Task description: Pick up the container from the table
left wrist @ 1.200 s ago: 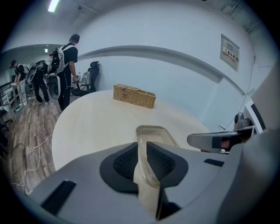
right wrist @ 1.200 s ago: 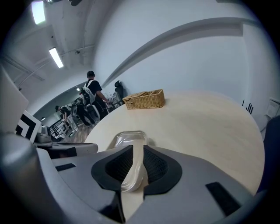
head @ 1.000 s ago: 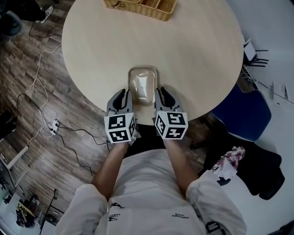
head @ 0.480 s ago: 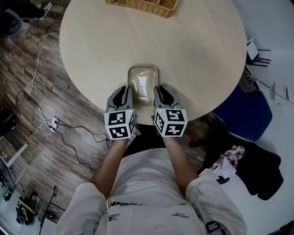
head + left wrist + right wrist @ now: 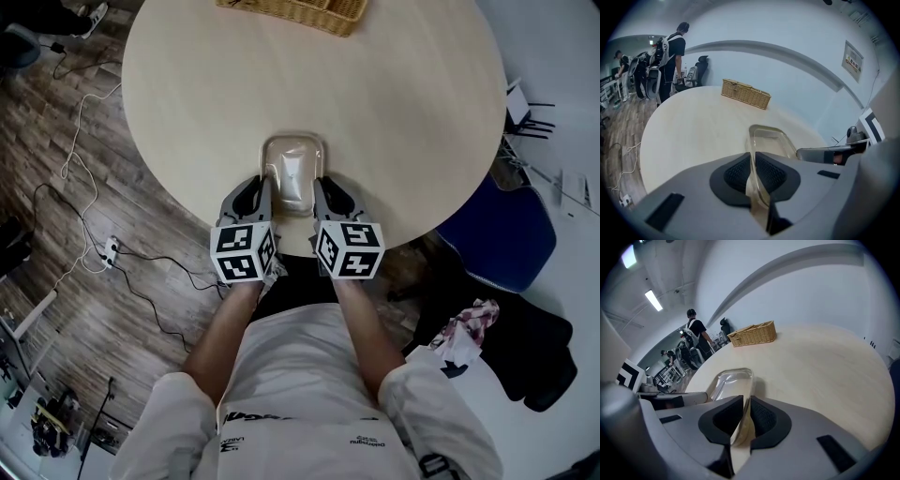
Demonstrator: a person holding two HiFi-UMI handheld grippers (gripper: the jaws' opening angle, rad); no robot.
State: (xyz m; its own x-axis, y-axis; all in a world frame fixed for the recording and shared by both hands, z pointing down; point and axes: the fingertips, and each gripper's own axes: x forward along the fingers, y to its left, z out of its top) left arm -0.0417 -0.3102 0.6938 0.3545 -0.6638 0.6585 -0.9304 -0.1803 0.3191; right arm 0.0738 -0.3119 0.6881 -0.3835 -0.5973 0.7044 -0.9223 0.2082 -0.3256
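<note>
Count: one worktop [image 5: 394, 103], round and pale. One container [image 5: 293, 173], clear, rectangular with rounded corners. Two grippers, each with one marker cube [image 5: 242, 251] [image 5: 349, 249]. One wicker basket [image 5: 291, 11]. One blue chair [image 5: 497, 234].

Container sits on the worktop close to its near edge, about midway across. There is a pale shape inside; cannot tell what it is. Whether the base has left the worktop cannot be told.

Left gripper [image 5: 260, 192] is at the worktop's near edge, on the container's left long side. In the left gripper view its fingers [image 5: 738, 173] are pinched on the container's [image 5: 771, 140] left rim, with the clear wall running between the two black pads.

Right gripper [image 5: 328, 194] is likewise at the worktop's near edge, on the container's other long side. In the right gripper view its fingers [image 5: 761, 418] are pressed on the right rim of the container [image 5: 729, 383], again with the wall between the pads.

Basket is at the worktop's far edge. Chair is off the worktop's right side. Cables [image 5: 84, 131] lie on the wood floor off the worktop's left side. Two people stand beyond the worktop's far left in the left gripper view.

Against a second ago: both grippers have edged slightly further along the container's sides. The container's spot on the worktop looks unchanged.
</note>
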